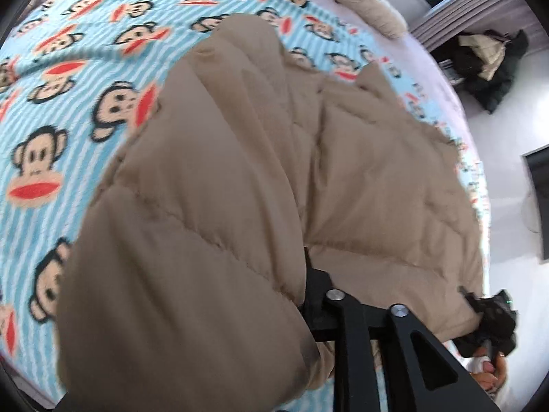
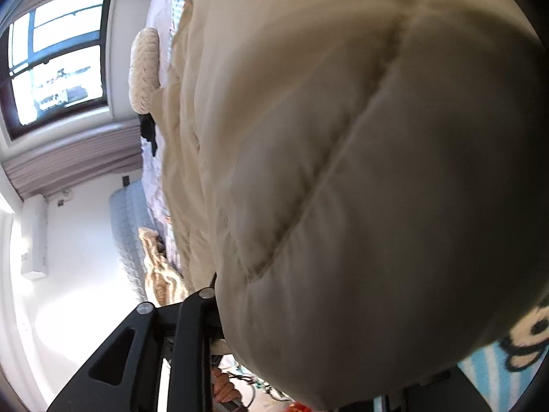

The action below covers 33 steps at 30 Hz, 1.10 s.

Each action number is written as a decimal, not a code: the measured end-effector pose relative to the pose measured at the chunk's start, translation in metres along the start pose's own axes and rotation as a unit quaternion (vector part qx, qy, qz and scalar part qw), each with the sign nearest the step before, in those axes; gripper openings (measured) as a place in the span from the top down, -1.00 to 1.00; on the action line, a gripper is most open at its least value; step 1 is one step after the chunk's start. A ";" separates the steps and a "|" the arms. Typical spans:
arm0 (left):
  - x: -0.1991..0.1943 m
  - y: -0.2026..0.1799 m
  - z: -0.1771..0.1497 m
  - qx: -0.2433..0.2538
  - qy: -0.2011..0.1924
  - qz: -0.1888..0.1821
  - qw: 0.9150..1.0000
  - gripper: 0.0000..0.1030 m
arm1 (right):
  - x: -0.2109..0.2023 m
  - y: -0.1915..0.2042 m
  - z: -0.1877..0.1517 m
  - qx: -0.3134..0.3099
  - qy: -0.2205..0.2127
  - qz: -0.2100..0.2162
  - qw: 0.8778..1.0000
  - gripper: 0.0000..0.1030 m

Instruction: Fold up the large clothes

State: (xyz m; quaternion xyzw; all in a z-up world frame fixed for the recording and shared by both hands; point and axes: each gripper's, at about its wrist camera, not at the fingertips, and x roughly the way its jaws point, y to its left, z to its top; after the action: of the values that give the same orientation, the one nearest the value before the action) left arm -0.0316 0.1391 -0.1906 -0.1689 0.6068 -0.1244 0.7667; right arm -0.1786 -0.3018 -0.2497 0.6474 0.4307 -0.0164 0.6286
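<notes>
**Mara:** Tan quilted fabric fills most of both views. It is a puffy coat (image 1: 240, 178), and it lies on the bed (image 1: 425, 37), over the blue-and-white striped blanket (image 1: 85, 79) with the monkey faces.

**Jon:** What about the left tool (image 1: 308, 295)?

**Mara:** In the left wrist view its black linkage comes up from the bottom edge, and a bulging fold of the coat covers the fingertips. The fabric is bunched right where the jaws meet, so it looks pinched there, but the pads themselves are hidden and I cannot tell how tight they are.

**Jon:** And the right tool (image 2: 219, 312)?

**Mara:** Much the same. In the right wrist view a big rounded panel of the coat (image 2: 343, 189) hangs over the fingers and swallows them. Its grip cannot be read either. The same tool shows in the left view as a dark blurred shape (image 1: 490, 322) at the coat's far hem, with part of a hand below it.

**Jon:** Anything else around?

**Mara:** A cream knitted pillow (image 2: 145, 68) sits near the head of the bed, a window (image 2: 58, 58) is beyond it, and dark clothes (image 1: 487, 65) are piled on the floor beside the bed.
</notes>
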 end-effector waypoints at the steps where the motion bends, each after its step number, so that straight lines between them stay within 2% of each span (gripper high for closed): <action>1: -0.005 0.000 -0.001 -0.002 -0.001 0.008 1.000 0.43 | -0.001 0.001 0.003 0.001 0.002 -0.004 1.000 0.27; 6: -0.042 -0.001 -0.010 0.021 -0.003 0.051 0.998 0.43 | -0.011 0.012 0.004 -0.016 0.018 -0.052 0.998 0.03; 11: -0.083 0.005 -0.015 0.023 -0.026 0.109 0.993 0.43 | -0.038 0.031 -0.006 -0.057 0.012 -0.115 0.992 0.03; 13: -0.098 0.009 -0.016 0.016 -0.051 0.130 0.990 0.43 | -0.051 0.037 -0.015 -0.087 0.005 -0.137 0.987 0.28; 15: -0.106 0.012 -0.013 0.013 -0.067 0.134 0.989 0.43 | -0.063 0.051 -0.022 -0.122 0.004 -0.156 0.980 0.43; 19: -0.090 0.013 -0.002 0.022 -0.055 0.109 0.992 0.43 | -0.074 0.087 -0.044 -0.189 -0.016 -0.153 0.970 0.49; 21: -0.059 0.016 0.001 0.033 -0.027 0.138 0.989 0.43 | -0.083 0.086 -0.056 -0.204 -0.027 -0.163 0.965 0.49; 22: -0.043 0.021 0.001 0.034 -0.009 0.152 0.988 0.43 | -0.074 0.097 -0.056 -0.207 -0.033 -0.180 0.961 0.48; 25: -0.017 0.035 -0.003 0.018 0.031 0.173 0.984 0.43 | -0.063 0.092 -0.046 -0.201 -0.042 -0.226 0.952 0.48; 30: -0.029 0.030 -0.010 0.025 0.036 0.186 0.982 0.43 | -0.054 0.059 -0.033 -0.154 -0.033 -0.289 0.944 0.48; 33: -0.046 0.020 -0.015 0.035 0.024 0.190 0.981 0.43 | -0.064 0.040 -0.032 -0.120 -0.025 -0.277 0.953 0.48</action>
State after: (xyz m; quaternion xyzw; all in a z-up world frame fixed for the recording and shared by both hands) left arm -0.0573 0.1744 -0.1611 -0.0212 0.6411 -0.0017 0.7672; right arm -0.2122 -0.3033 -0.1752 0.4214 0.5764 -0.1543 0.6829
